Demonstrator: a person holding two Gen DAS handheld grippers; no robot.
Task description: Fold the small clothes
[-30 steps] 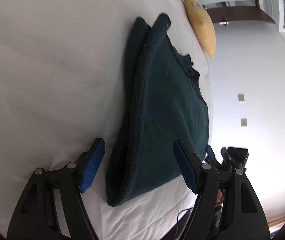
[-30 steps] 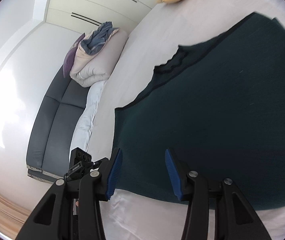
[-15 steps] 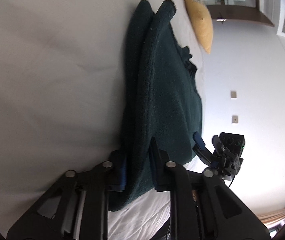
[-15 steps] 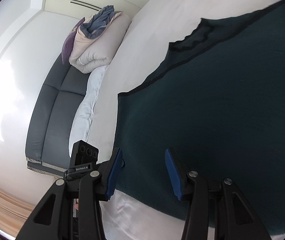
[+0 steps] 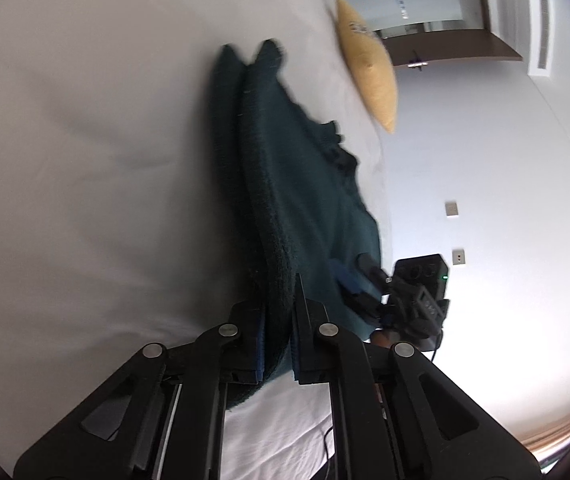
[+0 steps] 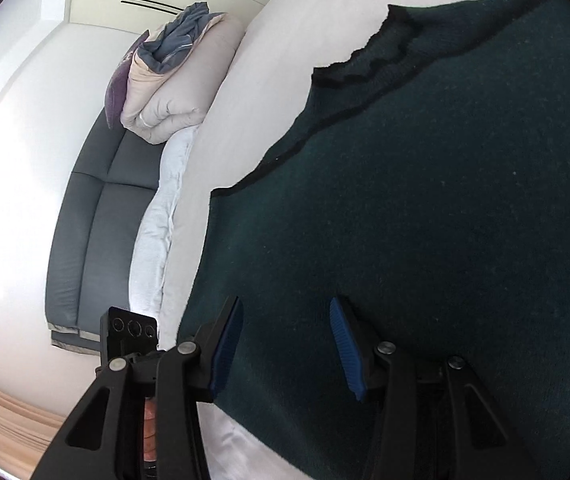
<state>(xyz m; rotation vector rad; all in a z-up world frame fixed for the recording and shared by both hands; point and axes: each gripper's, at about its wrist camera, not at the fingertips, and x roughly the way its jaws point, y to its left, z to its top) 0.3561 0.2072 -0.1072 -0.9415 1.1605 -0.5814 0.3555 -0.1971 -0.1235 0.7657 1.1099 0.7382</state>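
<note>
While your left gripper (image 5: 277, 332) pinches the thick folded edge of the dark green sweater (image 5: 305, 200) between its nearly closed jaws, your right gripper (image 6: 285, 344) hovers with its jaws spread wide over the flat body of the same sweater (image 6: 425, 220), holding nothing. Blue pads (image 6: 347, 348) line the inner faces of the right fingers. On the white bed sheet (image 5: 85, 140) the garment lies doubled over, its two rounded folds running away from your left gripper toward a yellow pillow (image 5: 369, 64) near the far edge of the bed. From the right wrist view, the neckline (image 6: 369, 68) shows a darker trim at the garment's upper edge. Beyond the bed stands a grey sofa (image 6: 97, 208), with a rolled beige duvet (image 6: 173, 88) piled at its far end.
</note>
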